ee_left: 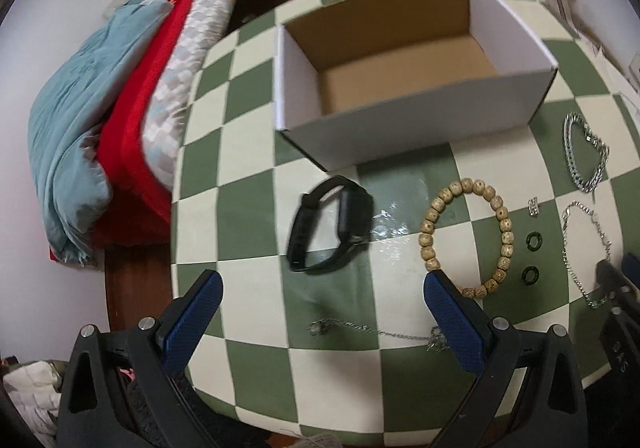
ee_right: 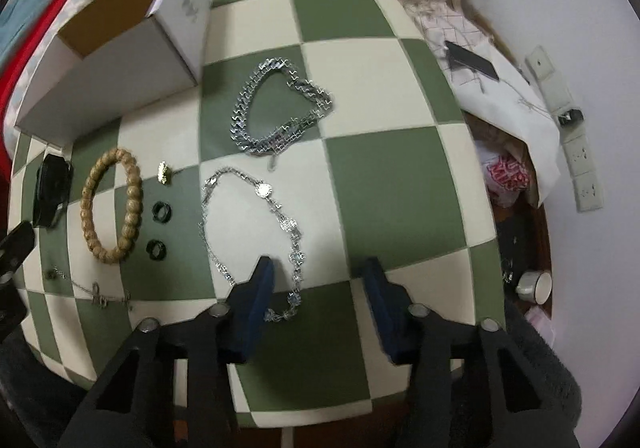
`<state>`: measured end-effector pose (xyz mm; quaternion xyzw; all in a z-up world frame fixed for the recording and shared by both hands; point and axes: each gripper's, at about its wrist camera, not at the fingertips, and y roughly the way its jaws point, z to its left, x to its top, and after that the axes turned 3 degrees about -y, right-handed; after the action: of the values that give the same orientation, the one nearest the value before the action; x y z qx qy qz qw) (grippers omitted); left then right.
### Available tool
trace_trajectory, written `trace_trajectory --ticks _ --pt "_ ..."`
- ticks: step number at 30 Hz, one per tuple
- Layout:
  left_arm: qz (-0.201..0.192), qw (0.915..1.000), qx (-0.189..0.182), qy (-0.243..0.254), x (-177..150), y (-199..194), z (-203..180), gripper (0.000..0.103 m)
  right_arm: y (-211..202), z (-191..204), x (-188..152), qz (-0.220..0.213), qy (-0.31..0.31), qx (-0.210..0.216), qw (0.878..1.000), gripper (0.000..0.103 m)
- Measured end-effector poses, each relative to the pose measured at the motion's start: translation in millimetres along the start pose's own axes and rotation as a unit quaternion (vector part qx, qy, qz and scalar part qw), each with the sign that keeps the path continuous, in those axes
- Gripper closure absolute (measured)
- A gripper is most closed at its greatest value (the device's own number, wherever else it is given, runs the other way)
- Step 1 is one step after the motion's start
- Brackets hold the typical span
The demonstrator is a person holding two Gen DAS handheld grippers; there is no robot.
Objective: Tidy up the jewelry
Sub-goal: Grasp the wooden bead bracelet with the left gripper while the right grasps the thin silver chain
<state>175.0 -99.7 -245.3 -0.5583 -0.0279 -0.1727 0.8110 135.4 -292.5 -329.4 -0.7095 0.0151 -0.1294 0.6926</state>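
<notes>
1. Our left gripper (ee_left: 322, 284) and right gripper (ee_right: 316, 270) both gape, holding nothing.
2. The black watch (ee_left: 330, 224), bead bracelet (ee_left: 466, 236) and silver chains (ee_right: 280, 108) lie before the empty box (ee_left: 400, 88).
3. Checkered table (ee_left: 248, 208); bedding (ee_left: 100, 108) lies left of the box.

The left gripper (ee_left: 322, 290) is wide open and holds nothing. The right gripper (ee_right: 318, 278) is open and empty too.

Passage toward the upper centre of the left view is being blocked by the open box (ee_left: 416, 76); bare checkered table (ee_right: 384, 176) is being left free at the right view's centre right, beyond the chains (ee_right: 280, 108).
</notes>
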Motion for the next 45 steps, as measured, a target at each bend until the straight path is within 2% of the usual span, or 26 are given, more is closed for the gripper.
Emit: trace_trajectory --ticks 2,3,12,15,19,21,23,24,26,28,38,45 --pt "0.005 1.0000 -0.002 0.003 1 4 -6 0.001 1 3 -2 -0.007 -0.006 0.001 1.000 0.081" --pt "0.006 1.0000 -0.004 0.005 1 6 -10 0.001 0 3 -4 -0.011 -0.009 -0.003 1.000 0.096" --pt "0.015 0.9996 -0.016 0.019 5 14 -35 0.001 -6 -32 -6 0.000 0.028 -0.030 0.999 0.097" --pt "0.030 0.9987 -0.035 0.024 6 21 -43 0.001 -8 -35 -4 0.003 0.032 -0.028 0.999 0.097" --pt "0.036 0.9973 -0.062 0.018 9 27 -47 0.008 -6 -40 0 0.003 0.033 -0.026 0.999 0.097" --pt "0.035 0.9961 -0.080 0.016 12 27 -48 0.016 -6 -38 -2 0.005 0.034 -0.025 0.999 0.097" --pt "0.031 0.9939 -0.104 0.016 15 26 -49 0.039 -5 -39 0 0.006 0.034 -0.024 0.999 0.097" --pt "0.027 0.9925 -0.118 0.016 16 25 -49 0.046 -3 -40 2 0.006 0.034 -0.024 0.999 0.097" --pt "0.023 0.9903 -0.136 0.016 17 24 -51 0.081 -1 -42 4 0.005 0.032 -0.026 0.999 0.097" --pt "0.020 0.9911 -0.130 0.022 18 24 -55 0.096 -1 -38 5 0.003 0.028 -0.033 0.999 0.097" --pt "0.000 0.9941 -0.105 0.024 15 24 -69 0.097 -2 -28 4 -0.012 0.023 -0.046 0.999 0.097" --pt "-0.038 0.9944 -0.099 0.008 5 -12 -53 0.097 -21 -33 0 -0.032 0.044 -0.023 0.998 0.098"
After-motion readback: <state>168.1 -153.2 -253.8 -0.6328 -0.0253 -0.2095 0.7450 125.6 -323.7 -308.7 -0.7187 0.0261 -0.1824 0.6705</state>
